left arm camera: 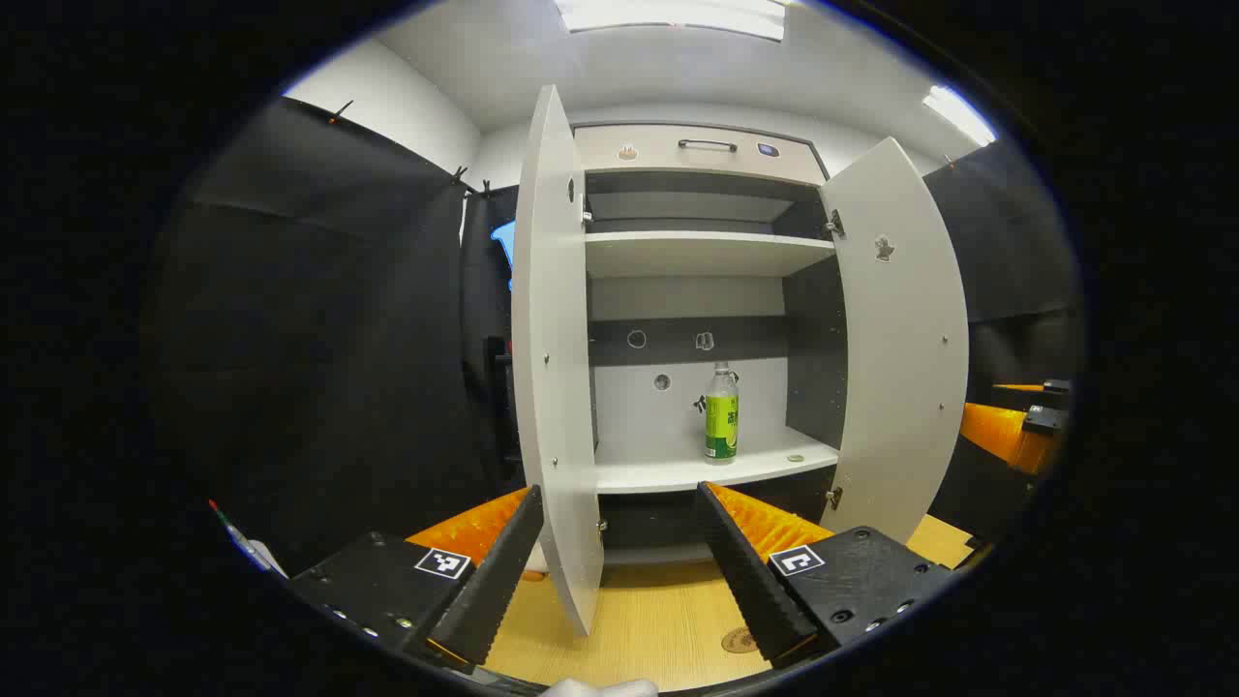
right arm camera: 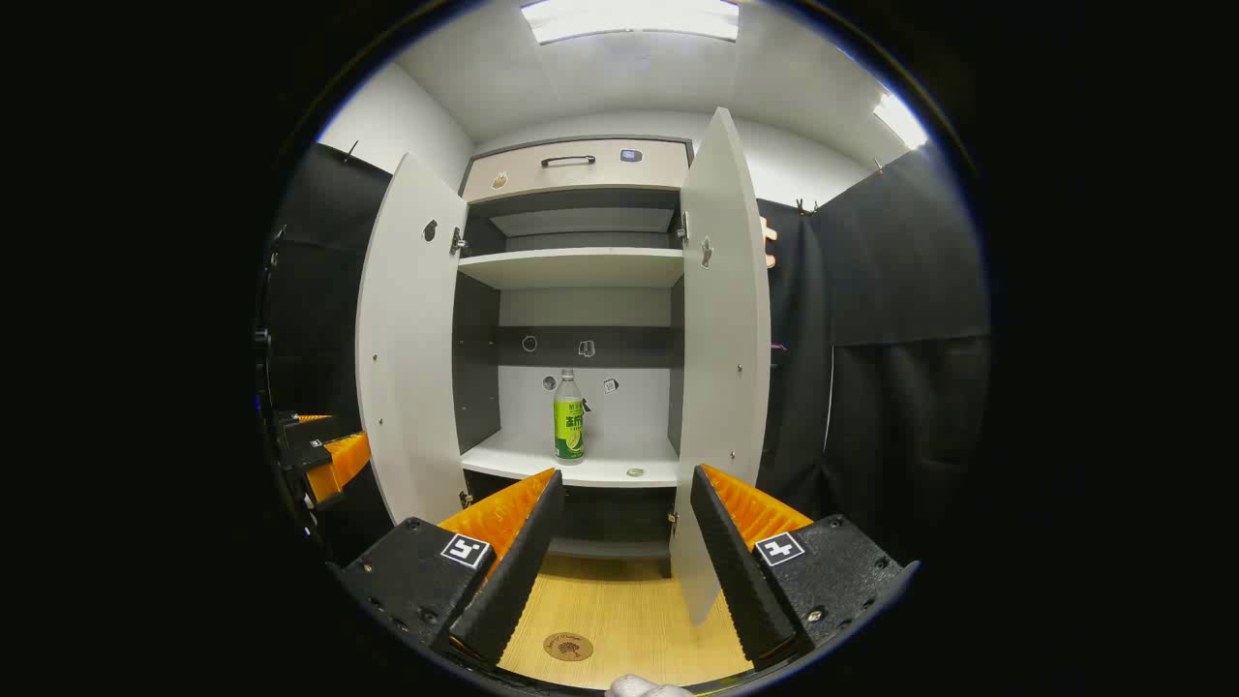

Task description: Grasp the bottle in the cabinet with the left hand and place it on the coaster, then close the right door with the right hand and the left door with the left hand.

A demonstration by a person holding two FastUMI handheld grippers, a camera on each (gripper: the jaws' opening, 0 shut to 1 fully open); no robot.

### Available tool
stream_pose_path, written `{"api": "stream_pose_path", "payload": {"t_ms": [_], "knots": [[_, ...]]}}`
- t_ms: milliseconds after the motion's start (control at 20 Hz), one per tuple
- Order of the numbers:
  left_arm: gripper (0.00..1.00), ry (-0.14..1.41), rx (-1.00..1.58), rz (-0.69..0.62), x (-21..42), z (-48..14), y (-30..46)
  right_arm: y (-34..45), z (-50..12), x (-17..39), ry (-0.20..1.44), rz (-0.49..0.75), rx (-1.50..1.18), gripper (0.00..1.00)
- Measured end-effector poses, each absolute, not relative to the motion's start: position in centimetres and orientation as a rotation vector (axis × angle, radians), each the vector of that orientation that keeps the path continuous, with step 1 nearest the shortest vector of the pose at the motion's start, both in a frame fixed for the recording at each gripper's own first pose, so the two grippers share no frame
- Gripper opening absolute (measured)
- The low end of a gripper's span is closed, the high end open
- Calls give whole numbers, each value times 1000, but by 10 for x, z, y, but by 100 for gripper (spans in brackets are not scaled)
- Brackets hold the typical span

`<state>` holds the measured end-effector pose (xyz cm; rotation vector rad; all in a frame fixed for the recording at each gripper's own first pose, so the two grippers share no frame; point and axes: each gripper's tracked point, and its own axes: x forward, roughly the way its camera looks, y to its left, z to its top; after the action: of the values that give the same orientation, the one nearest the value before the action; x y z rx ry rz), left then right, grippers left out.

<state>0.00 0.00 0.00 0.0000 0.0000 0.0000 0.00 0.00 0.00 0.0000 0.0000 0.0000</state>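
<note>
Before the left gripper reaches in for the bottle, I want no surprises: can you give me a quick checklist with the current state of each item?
1. Left gripper jaws open, nothing held: ok.
2. Bottle upright on the lower shelf: ok.
3. Left door and right door swung open: ok.
4. Coaster bare on the wooden table: ok.
5. Right gripper open, off to the side: ok.
6. Bottle cap tightness: cannot tell.

In the left gripper view the coaster [left arm camera: 740, 640] is half hidden behind a finger of the left gripper [left arm camera: 619, 503], and the right gripper [left arm camera: 1016, 426] is cut off at the right edge. The small round thing [right arm camera: 635, 472] on the shelf [right arm camera: 600, 471] near the bottle [right arm camera: 568, 418] is too small to tell.
</note>
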Motion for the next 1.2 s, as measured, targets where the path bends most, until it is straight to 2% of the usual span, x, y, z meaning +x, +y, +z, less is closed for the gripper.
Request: {"api": "stream_pose_path", "payload": {"t_ms": [700, 900, 1200], "knots": [[96, -45, 17, -24, 44, 26, -23, -14, -9, 2, 25, -3, -7, 82], [95, -82, 9, -59, 86, 42, -46, -22, -8, 4, 38, -16, 5, 82], [96, -135, -25, -117, 183, 76, -95, -37, -2, 2, 48, -53, 0, 82]]}}
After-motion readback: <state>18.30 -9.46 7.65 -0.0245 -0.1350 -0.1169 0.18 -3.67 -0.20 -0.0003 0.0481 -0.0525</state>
